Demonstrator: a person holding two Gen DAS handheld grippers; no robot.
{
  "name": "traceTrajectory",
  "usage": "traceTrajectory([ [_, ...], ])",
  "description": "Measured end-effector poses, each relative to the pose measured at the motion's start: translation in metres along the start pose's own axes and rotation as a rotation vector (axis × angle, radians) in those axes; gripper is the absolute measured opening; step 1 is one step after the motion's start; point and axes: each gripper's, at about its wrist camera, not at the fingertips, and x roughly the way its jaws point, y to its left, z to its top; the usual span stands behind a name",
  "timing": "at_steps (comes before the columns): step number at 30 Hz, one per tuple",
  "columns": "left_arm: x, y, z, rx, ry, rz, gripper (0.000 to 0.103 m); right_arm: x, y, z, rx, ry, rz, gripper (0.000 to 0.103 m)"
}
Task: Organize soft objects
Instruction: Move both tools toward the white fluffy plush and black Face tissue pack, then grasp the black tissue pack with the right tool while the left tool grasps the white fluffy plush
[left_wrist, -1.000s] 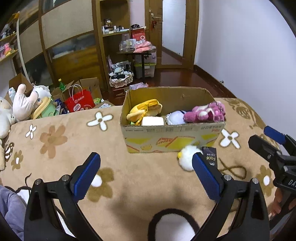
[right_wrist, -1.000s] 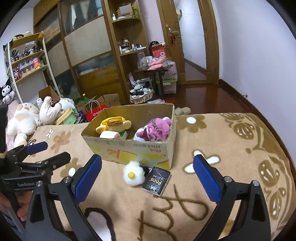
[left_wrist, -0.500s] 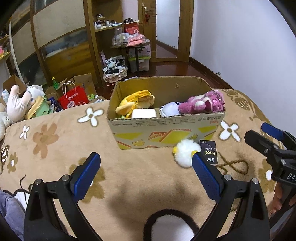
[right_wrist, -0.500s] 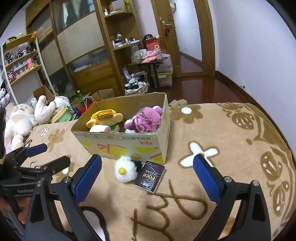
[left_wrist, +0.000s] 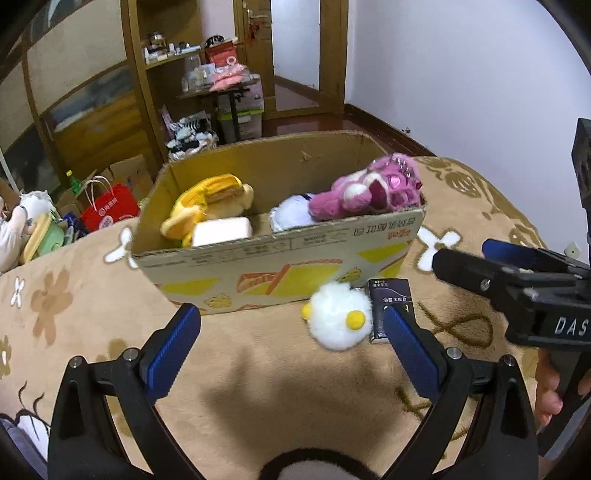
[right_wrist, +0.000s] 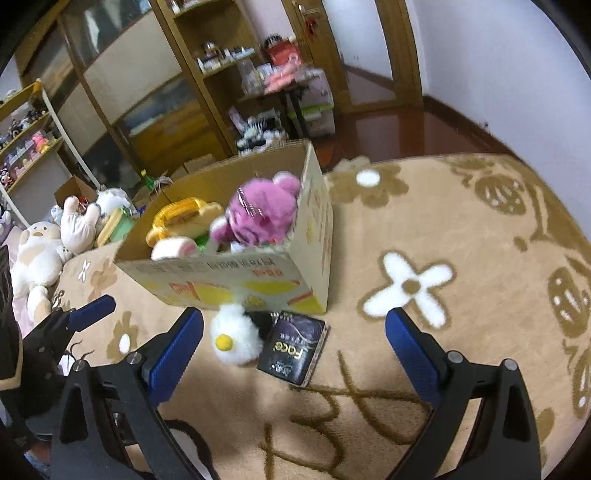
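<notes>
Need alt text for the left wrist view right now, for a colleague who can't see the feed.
The open left gripper hovers over a tan flower-patterned blanket, facing a fluffy white ball toy with yellow dots that lies beside a dark rectangular packet in front of an open cardboard box. The box holds a pink plush and a yellow plush; the right gripper enters from the right.

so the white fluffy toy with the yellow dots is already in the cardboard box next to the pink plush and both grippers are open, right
Not quite. The white fluffy toy lies on the blanket in front of the cardboard box, beside a dark packet, as both wrist views show. The pink plush is in the box, and the left gripper and right gripper are open.
</notes>
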Motion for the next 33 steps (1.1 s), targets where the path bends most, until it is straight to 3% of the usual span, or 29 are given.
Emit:
traceTrajectory([
  [16, 0.057, -0.006, -0.003, -0.002, 0.086, -0.065, 0.098, 0.052, -0.012, -0.003, 0.061, 0.138, 0.006, 0.095],
  [25, 0.082, -0.012, -0.007, 0.005, 0.121, -0.095, 0.097, 0.075, -0.021, -0.006, 0.107, 0.218, 0.028, 0.077],
  [33, 0.098, -0.015, -0.011, 0.012, 0.157, -0.115, 0.072, 0.094, -0.016, -0.003, 0.119, 0.259, 0.068, 0.070],
])
